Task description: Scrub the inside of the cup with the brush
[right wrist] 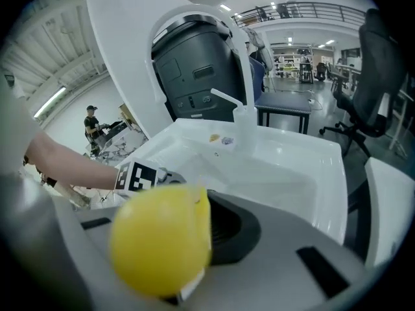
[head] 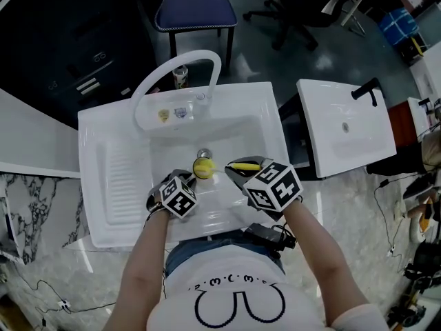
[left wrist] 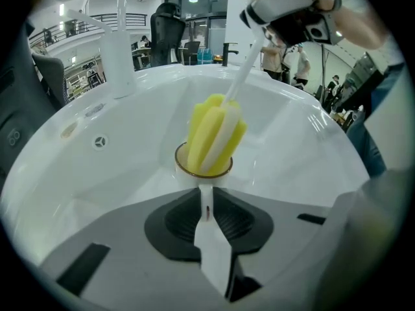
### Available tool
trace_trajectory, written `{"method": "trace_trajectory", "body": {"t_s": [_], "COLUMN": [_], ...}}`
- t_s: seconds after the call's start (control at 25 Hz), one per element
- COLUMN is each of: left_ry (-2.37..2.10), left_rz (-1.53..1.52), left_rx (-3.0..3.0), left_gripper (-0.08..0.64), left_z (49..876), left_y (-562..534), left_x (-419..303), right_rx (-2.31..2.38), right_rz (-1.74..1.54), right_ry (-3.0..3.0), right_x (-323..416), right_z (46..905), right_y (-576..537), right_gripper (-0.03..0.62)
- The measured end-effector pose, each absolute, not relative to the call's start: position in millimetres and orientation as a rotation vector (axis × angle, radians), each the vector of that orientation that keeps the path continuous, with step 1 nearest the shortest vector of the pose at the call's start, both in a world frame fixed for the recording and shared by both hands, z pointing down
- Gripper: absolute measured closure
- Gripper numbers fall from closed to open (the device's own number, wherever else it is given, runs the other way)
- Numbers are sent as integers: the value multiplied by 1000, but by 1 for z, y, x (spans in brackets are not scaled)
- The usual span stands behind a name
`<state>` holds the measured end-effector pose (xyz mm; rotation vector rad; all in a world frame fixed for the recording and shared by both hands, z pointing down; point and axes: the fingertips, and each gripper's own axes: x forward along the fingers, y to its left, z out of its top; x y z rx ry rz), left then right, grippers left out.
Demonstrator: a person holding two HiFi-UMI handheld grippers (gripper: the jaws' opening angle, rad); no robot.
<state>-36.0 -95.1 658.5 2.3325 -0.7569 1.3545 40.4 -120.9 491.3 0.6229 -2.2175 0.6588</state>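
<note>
In the head view the left hand-held gripper [head: 182, 185] and the right hand-held gripper [head: 241, 172] reach into the white sink [head: 103, 185]. The yellow head of the brush [head: 202, 167] sits between their tips, and what it stands in is too small to tell here. In the left gripper view the jaws are clamped on the thin white handle of the cup [left wrist: 203, 167], just ahead of them. The brush head fills the gold-rimmed mouth and hides the inside, and its white stem runs up to the right hand-held gripper, cut off at the top edge. In the right gripper view the brush's blurred yellow handle end is gripped between the jaws and hides most of them.
</note>
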Motion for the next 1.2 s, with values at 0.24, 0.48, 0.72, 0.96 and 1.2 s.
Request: {"method": "trace_trajectory", "body": {"t_s": [0.24,0.48,0.72,0.96,1.2], "left_ry": [-748,-729,-754,-768,-746], "left_rz": [1364,1391,1333,1289,1286], "left_rx": [2329,2344,2323,2296,2313], "left_gripper": [491,491,492,491,492], "left_z": [659,658,660,661,662], "left_y": [-95,-89,-89,-90,-90], "left_x": [-38,-34,-37,-43,-43], "right_rx": [566,493,507,539,543], "right_rz": [607,532,545,603,627], "right_ry": [-2190,-2108,-2102,-2140,-2142], "right_x": [29,3,2,17,39], "right_z": [507,549,546,516,503], "right_y": [-114,-110,-116,-123,-121], "right_gripper": [548,545,545,548,548]}}
